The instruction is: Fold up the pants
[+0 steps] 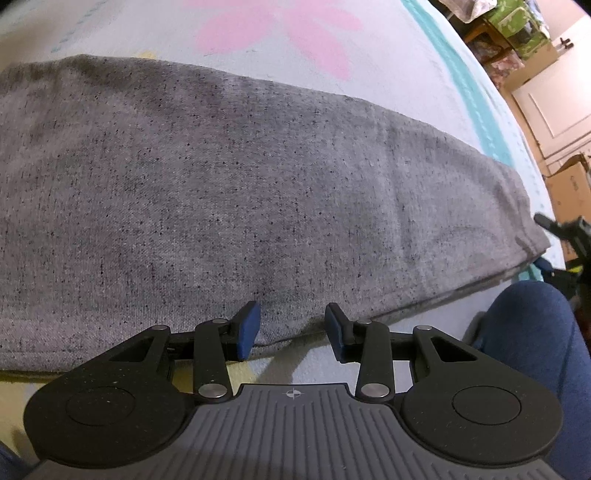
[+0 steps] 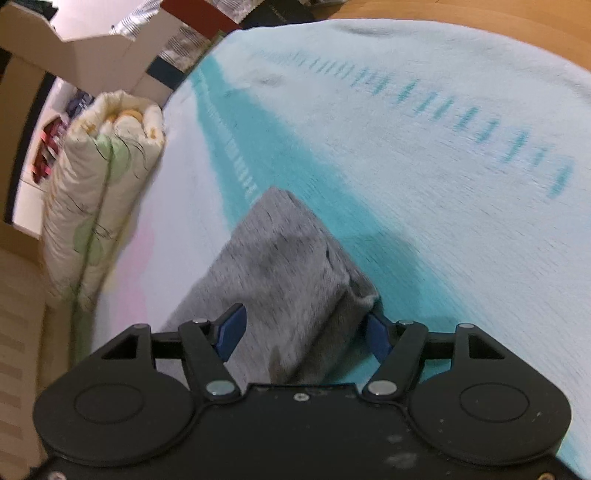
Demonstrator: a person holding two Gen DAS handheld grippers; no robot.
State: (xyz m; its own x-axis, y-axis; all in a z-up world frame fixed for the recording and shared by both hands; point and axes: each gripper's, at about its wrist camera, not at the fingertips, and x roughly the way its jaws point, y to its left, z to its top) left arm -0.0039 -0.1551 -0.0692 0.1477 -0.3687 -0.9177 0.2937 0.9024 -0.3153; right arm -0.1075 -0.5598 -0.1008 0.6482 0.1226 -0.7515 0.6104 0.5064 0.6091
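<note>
Grey speckled pants lie flat and long across a pale bedspread. My left gripper is open at the near edge of the pants, its blue pads just over the fabric edge, holding nothing. In the right wrist view the pants' end runs away from me between my fingers. My right gripper is open wide, with the fabric lying between its blue pads and not pinched. The right gripper also shows as a dark shape at the far right of the left wrist view.
The bedspread has a teal stripe and a pink flower print. A rolled floral quilt lies at the bed's left side. Cardboard boxes and clutter stand beyond. A blue-clad knee is at the lower right.
</note>
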